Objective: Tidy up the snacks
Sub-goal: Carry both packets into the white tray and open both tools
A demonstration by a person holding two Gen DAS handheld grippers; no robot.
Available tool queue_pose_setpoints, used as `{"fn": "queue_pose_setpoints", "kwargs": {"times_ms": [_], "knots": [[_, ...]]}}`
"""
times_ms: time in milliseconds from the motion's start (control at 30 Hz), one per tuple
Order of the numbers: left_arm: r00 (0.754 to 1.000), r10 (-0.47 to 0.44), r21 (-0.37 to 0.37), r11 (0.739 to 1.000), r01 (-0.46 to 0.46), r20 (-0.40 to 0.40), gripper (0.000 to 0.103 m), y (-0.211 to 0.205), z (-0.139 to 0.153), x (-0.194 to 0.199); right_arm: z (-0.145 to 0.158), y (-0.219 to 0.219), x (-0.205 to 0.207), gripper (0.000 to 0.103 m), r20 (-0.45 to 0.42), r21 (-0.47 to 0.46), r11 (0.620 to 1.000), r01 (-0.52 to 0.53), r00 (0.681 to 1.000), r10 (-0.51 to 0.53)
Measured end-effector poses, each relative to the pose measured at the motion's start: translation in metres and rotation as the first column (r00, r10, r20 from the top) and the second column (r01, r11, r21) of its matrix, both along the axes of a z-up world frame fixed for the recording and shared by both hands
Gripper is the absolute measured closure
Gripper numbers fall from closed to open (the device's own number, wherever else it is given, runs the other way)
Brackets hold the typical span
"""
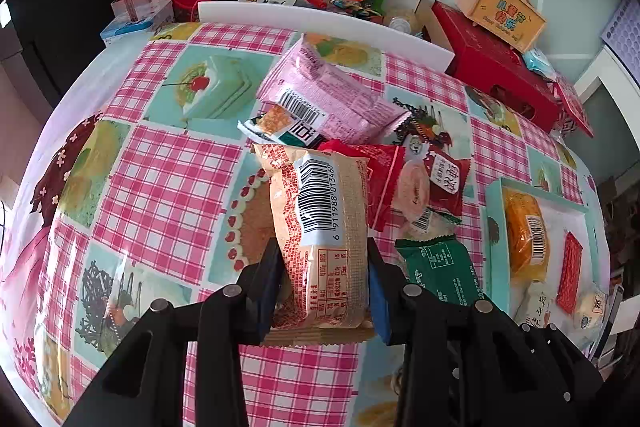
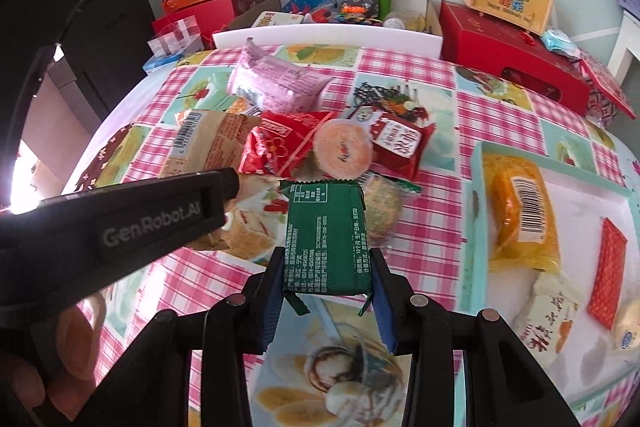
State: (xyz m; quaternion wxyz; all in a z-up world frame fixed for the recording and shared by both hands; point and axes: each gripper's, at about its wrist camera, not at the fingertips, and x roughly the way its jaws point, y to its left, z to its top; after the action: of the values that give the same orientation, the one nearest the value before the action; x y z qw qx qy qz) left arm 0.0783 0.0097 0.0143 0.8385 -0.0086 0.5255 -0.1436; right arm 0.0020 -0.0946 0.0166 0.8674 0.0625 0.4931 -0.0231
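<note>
Our left tongs (image 1: 324,279) grip a tan packet (image 1: 320,227), our right tongs (image 2: 326,283) a green packet (image 2: 325,239), both above the worktop (image 2: 500,99) beside the snack pile (image 2: 340,143).

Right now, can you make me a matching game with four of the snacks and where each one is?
Things:
1. beige snack pack
2. green snack pack
3. yellow snack pack
4. pink snack pack

Places:
A. lying in the teal tray
B. held in the right claw
C. at the far end of the pile, near the white board
D. held in the left claw

Pairs: 1-D, 2-B, 3-A, 4-C
</note>
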Motion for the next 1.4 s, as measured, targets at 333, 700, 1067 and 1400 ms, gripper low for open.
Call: {"fn": "queue_pose_setpoints", "kwargs": {"times_ms": [333,700,1067,1400], "knots": [[0.995,-0.094,-0.013,0.995,0.095,0.034,0.063,-0.047,0.014,-0.018,0.007,-0.054,-0.020,0.061,0.002,-0.002,0.993,0.120,0.993,-0.120],[0.960,-0.269,-0.007,0.963,0.270,0.075,0.063,-0.124,0.030,-0.056,0.024,-0.136,-0.051,0.061,0.039,0.033,0.949,0.315,0.948,-0.316],[0.917,-0.393,0.028,0.920,0.392,0.075,0.063,-0.189,0.022,-0.085,0.023,-0.213,-0.086,0.061,0.040,0.071,0.863,0.500,0.863,-0.503],[0.908,-0.418,0.039,0.908,0.417,0.030,0.060,-0.220,0.002,-0.093,0.006,-0.253,-0.104,0.059,-0.014,0.115,0.810,0.576,0.816,-0.578]]}}
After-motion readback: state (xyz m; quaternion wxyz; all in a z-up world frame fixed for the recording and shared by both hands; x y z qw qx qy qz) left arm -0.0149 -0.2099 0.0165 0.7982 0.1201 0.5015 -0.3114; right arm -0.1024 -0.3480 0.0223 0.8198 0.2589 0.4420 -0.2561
